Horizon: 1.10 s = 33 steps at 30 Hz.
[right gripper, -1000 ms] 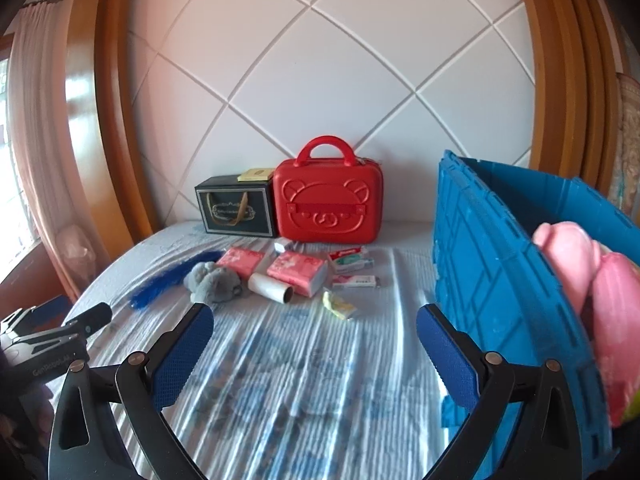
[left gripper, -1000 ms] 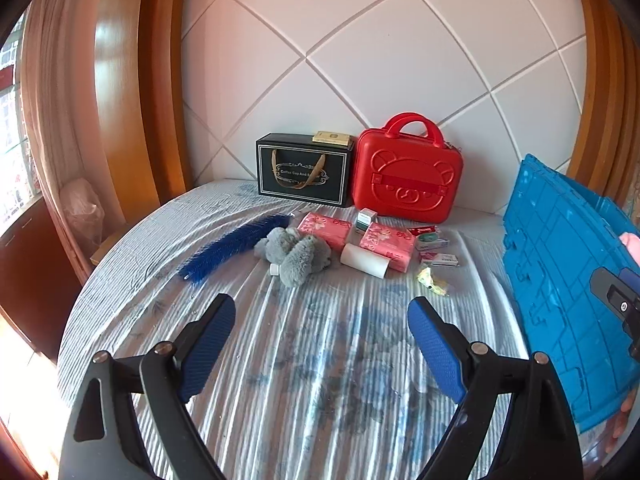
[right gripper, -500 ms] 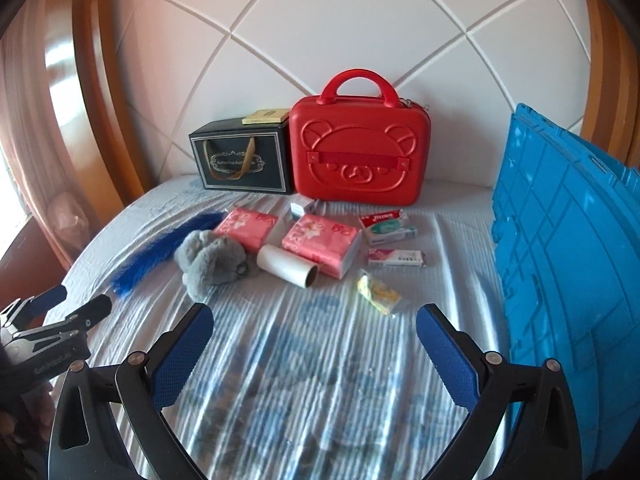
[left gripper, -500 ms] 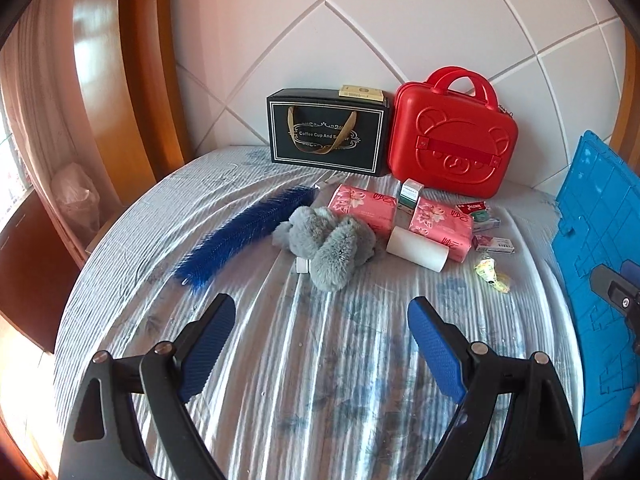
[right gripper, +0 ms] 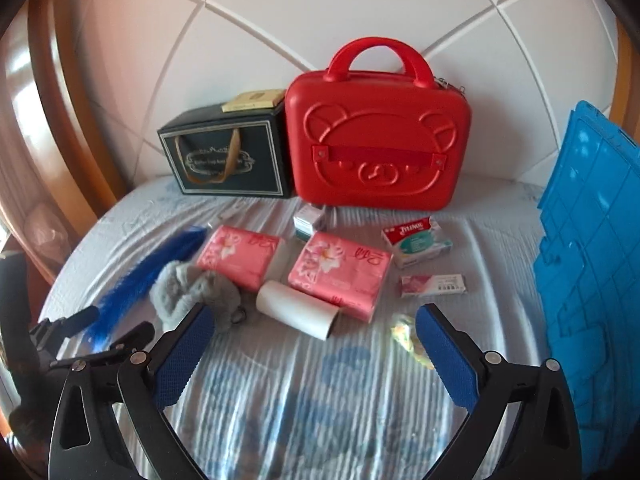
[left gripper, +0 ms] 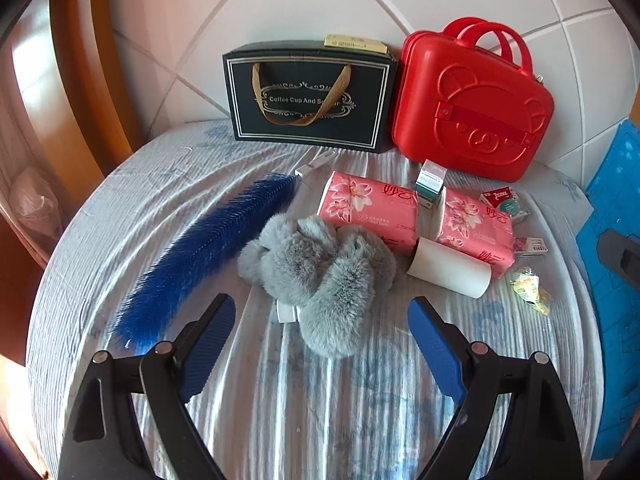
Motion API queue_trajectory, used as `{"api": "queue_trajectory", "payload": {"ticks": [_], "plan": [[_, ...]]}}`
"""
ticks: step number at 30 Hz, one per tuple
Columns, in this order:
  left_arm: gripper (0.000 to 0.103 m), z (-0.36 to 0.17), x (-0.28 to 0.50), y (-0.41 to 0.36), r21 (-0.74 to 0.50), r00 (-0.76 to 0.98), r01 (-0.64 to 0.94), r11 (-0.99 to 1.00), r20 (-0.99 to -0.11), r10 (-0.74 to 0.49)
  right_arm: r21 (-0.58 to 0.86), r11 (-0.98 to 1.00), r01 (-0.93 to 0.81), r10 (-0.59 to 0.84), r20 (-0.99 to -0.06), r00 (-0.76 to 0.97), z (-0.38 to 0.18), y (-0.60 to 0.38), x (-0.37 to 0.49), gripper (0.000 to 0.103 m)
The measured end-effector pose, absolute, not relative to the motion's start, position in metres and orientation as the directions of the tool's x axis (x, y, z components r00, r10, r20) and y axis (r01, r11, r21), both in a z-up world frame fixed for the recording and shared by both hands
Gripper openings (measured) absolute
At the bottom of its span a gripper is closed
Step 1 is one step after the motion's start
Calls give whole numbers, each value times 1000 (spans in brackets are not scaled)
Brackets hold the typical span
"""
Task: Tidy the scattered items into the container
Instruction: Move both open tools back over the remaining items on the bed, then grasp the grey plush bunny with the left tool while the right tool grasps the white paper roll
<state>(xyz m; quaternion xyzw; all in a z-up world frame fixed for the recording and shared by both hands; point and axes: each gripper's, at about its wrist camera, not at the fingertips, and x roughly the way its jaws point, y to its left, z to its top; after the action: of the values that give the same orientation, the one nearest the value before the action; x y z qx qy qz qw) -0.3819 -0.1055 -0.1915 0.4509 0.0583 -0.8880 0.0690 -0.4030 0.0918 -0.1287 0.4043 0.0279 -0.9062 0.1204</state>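
Both your left gripper [left gripper: 322, 334] and right gripper [right gripper: 310, 344] have fingers spread wide, empty. The fluffy grey plush toy [left gripper: 320, 272] lies on the bed [left gripper: 320, 412] touching the long blue feathery brush [left gripper: 200, 256]; closing off-centre could drag it. The blue plastic crate [right gripper: 592, 280] stands right.

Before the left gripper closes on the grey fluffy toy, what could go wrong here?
1. The grey fluffy toy touches a pink tissue pack and lies close to the white roll; the open left gripper may drag them along.
2. The blue feather brush lies beside its left finger and could get pinched.
3. The open right gripper hovers nearby, so the two may collide.
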Motion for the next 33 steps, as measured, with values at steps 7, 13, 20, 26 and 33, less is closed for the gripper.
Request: {"api": "queue_trajectory", "payload": {"ticks": [7, 13, 20, 26, 33], "plan": [[89, -246, -431, -97, -43, -505, 154, -987, -862, -41, 36, -964, 263, -181, -816, -550, -189, 78, -443, 92], [92, -281, -463, -87, 15, -463, 143, -990, -883, -81, 43, -959, 279, -178, -858, -481, -232, 70, -473, 93], [103, -306, -484, -90, 0, -444, 142, -990, -894, -64, 55, -960, 274, -174, -886, -431, -266, 67, -496, 95], [74, -302, -481, -96, -35, -500, 121, -992, -865, -30, 78, -958, 278, -191, -893, -407, -283, 63, -499, 91], [16, -293, -450, -107, -9, -494, 110, -994, -868, -46, 178, -925, 335, -288, -904, -315, -281, 49, -469, 48]]}}
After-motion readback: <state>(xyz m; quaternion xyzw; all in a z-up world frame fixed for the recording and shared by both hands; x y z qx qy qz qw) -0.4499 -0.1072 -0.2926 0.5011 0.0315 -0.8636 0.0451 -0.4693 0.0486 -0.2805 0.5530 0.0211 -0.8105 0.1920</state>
